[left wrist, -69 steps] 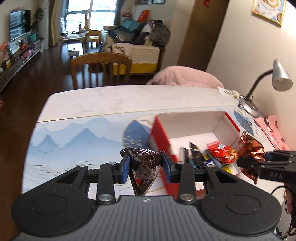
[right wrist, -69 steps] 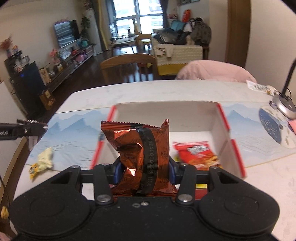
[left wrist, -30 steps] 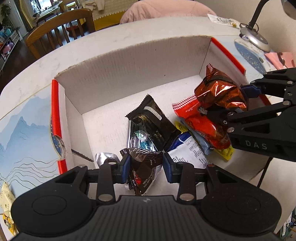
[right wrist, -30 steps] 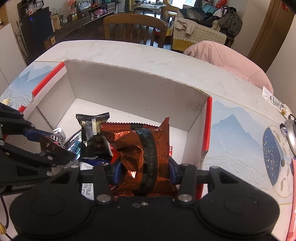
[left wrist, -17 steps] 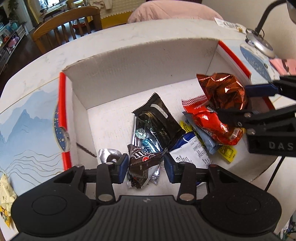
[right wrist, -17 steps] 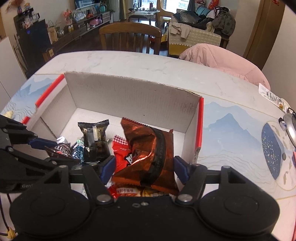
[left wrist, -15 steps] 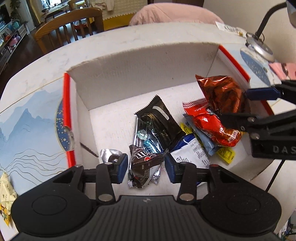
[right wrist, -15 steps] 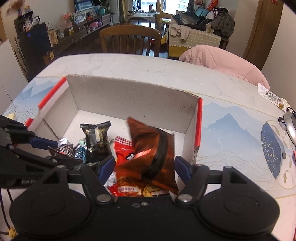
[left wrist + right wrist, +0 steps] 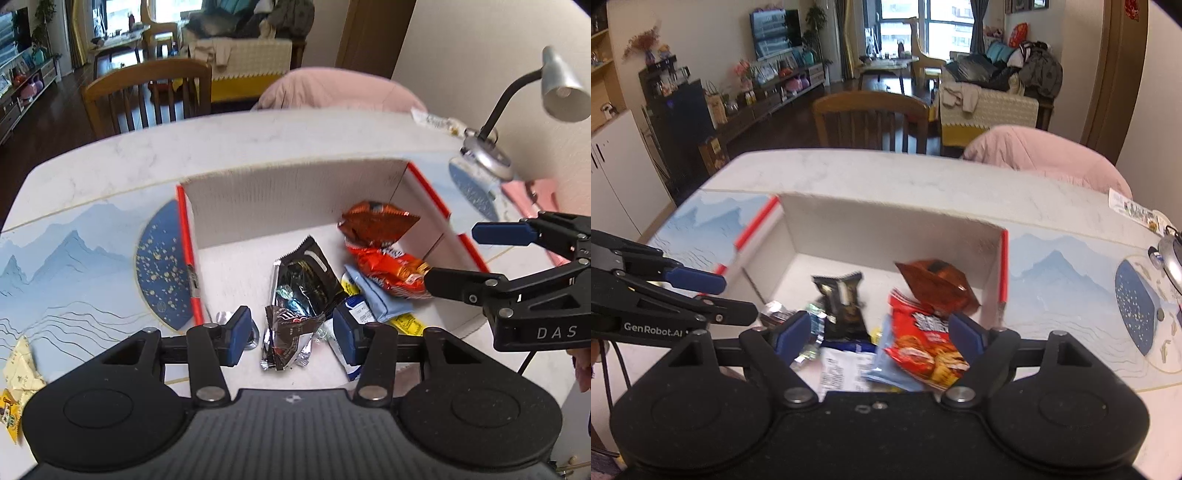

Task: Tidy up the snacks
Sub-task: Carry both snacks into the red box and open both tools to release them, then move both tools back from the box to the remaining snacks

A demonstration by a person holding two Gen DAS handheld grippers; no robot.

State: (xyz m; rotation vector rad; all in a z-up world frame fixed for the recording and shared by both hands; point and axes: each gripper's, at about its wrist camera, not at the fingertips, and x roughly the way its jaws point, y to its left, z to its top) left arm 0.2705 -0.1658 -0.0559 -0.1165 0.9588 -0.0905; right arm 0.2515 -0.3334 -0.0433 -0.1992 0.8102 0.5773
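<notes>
A white cardboard box point(image 9: 288, 192) point(image 9: 886, 225) with red edges holds several snack packets. My left gripper point(image 9: 291, 334) point(image 9: 716, 295) is open above its near left part. A dark brown candy packet point(image 9: 288, 332) lies loose on the box floor below the pads, touching neither. My right gripper point(image 9: 881, 332) point(image 9: 476, 258) hovers over the box's right side, its jaws opening with nothing gripped. The copper foil packet point(image 9: 938, 284) point(image 9: 373, 223) rests against the right wall on a red packet point(image 9: 923, 339) point(image 9: 388, 269). A black packet point(image 9: 306, 273) point(image 9: 842, 299) lies mid-box.
The box stands on a blue mountain-print mat point(image 9: 74, 266) on a marble table. Yellow wrappers point(image 9: 20, 365) lie at the near left edge. A silver desk lamp point(image 9: 561, 88) and a small packet point(image 9: 1134, 210) are at the far right. A wooden chair point(image 9: 871, 118) stands behind the table.
Both grippers opened and let go of their packets, which dropped into the box. Both hands then rose and drew back from the box.
</notes>
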